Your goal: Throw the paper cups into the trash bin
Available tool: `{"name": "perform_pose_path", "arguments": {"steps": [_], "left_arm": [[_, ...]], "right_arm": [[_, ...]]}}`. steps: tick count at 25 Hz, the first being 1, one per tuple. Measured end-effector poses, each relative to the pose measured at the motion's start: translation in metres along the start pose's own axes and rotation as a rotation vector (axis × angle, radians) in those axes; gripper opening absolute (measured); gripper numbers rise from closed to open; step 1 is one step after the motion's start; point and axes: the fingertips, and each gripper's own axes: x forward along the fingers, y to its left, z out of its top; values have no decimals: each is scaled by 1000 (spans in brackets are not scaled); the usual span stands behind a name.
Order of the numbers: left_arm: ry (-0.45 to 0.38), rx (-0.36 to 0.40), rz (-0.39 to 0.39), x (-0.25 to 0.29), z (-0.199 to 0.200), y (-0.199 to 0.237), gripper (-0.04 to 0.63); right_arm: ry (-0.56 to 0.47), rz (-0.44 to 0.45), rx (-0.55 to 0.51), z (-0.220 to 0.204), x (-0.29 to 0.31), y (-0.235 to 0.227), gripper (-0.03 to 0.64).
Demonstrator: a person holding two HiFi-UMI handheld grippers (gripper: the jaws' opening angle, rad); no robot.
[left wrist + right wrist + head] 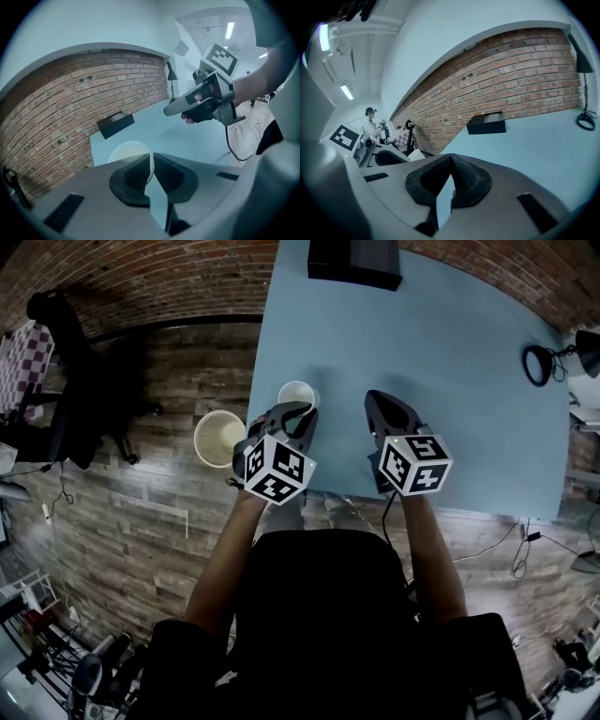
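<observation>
Pinching the thin wall of a paper cup [125, 153] at its rim, the left gripper [151, 162] has one dark pad inside the cup and one outside, closed tight on the paper. The cup's open mouth faces away from the gripper's camera. From the head view the cup [298, 391] is held over the near left part of the blue table [441, 334], just ahead of the left gripper [302, 411]. The right gripper [451, 158] has its jaws pressed together at the tips with nothing between them. In the head view it [377, 399] hangs over the table near the front edge, beside the left one but apart from it.

A pale trash bin [208, 427] stands on the wood floor just off the table's left edge, close to the held cup, its mouth open. A black box [354, 261] sits at the table's far edge against the brick wall, and a lamp base [537, 365] lies at the far right. A black office chair [66, 362] stands well off to the left.

Both forearms reach forward from the body, with each gripper's marker cube facing up. The grippers tilt down toward the table.
</observation>
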Motion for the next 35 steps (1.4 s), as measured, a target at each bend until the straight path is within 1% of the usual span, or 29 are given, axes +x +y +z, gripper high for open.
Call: {"name": "perform_pose_path", "arguments": {"steps": [6,10,13,17,21,27,35], "left_arm": [[-9,-73,99,-30,-5,10,32],[-3,-94,156,-41,-8,11,32],[-11,-130,205,-53,-11,11,32],[-29,-179,266,-74,-15,11,32],[-37,-247,357,-98,-23,14,32],[-70,-350,455,-127,-38,12,32],[-43,-428,601,-163,-61,10,32]], "right_arm": [[15,112,-54,4,9,30,5],[-6,220,-66,12,17,49,5],[7,271,-102,11,22,65,5],[25,333,-135,7,23,89,5],[52,424,-181,3,27,116,5],[89,537,-242,-7,29,155,5],[133,675,-299,-23,32,198,5]]}}
